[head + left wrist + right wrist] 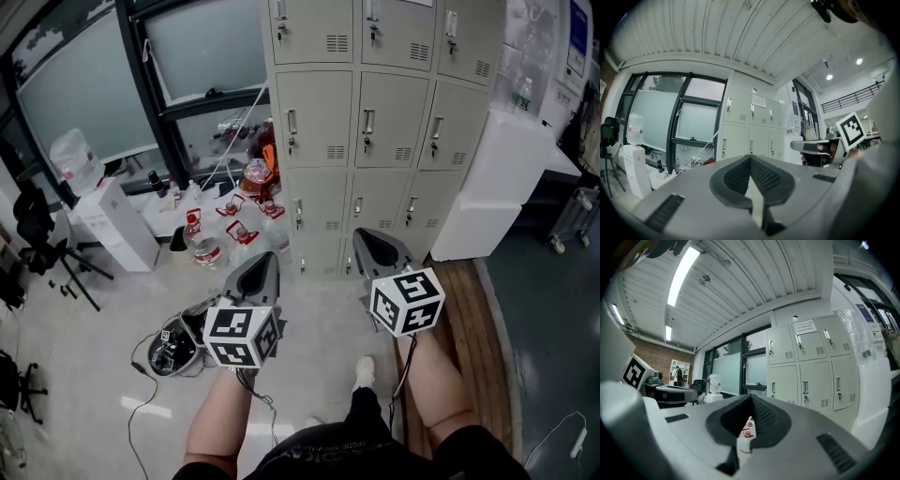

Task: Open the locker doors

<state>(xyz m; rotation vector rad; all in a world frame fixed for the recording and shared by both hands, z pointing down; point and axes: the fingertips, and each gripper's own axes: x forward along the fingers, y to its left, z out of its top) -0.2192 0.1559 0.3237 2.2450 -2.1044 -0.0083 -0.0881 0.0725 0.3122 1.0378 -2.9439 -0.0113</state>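
Locker doors (380, 117) untouched; L+R jaws closed, empty.

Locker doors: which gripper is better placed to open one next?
Probably right. The right gripper is straight before the closed lockers and nearer; the left gripper stands off their left edge.

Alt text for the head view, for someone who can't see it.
From above, a person points the left gripper and right gripper, jaws shut and empty, at beige lockers with every visible door closed. Bottles and cables sit at left.
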